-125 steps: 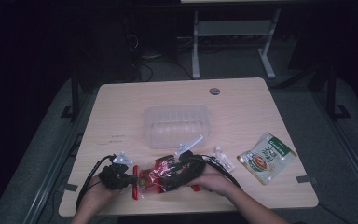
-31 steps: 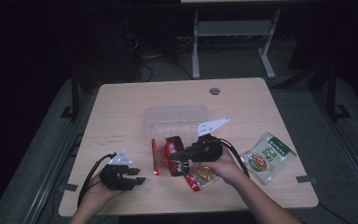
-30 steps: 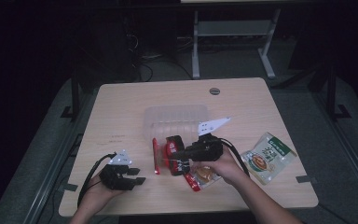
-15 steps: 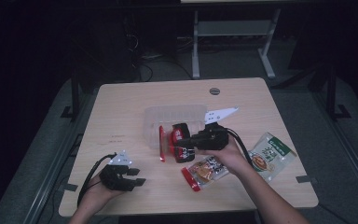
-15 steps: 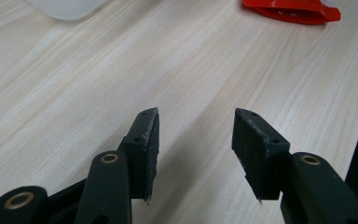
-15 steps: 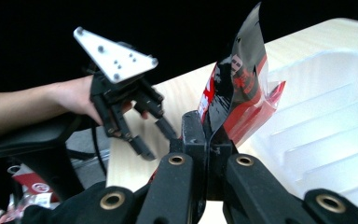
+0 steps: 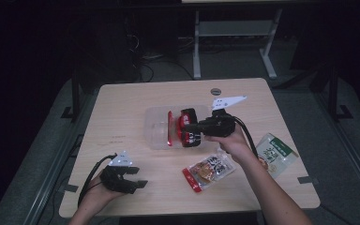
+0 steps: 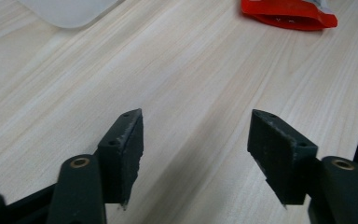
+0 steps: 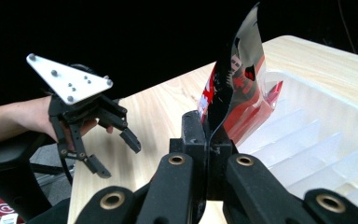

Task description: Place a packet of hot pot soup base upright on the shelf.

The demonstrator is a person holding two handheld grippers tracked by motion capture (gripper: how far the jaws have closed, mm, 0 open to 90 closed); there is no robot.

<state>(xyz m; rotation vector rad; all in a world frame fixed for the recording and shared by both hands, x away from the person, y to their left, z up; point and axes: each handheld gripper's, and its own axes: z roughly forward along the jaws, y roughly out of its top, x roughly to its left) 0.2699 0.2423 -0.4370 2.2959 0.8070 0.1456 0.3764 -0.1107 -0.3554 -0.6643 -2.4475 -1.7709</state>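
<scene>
three snack packets, one clear tray, two grippers, one table.

A tray is sitting mid-surface. The right claw is holding a packet above it. 2 pouches are lying to the right; the left claw is resting front-left.

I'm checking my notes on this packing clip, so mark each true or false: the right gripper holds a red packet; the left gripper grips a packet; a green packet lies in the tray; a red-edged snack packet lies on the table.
1. The right gripper holds a red packet. True; it is over the clear tray.
2. The left gripper grips a packet. False: its jaws are open and nothing is between them.
3. A green packet lies in the tray. False: it lies on the table.
4. A red-edged snack packet lies on the table. True.
</scene>
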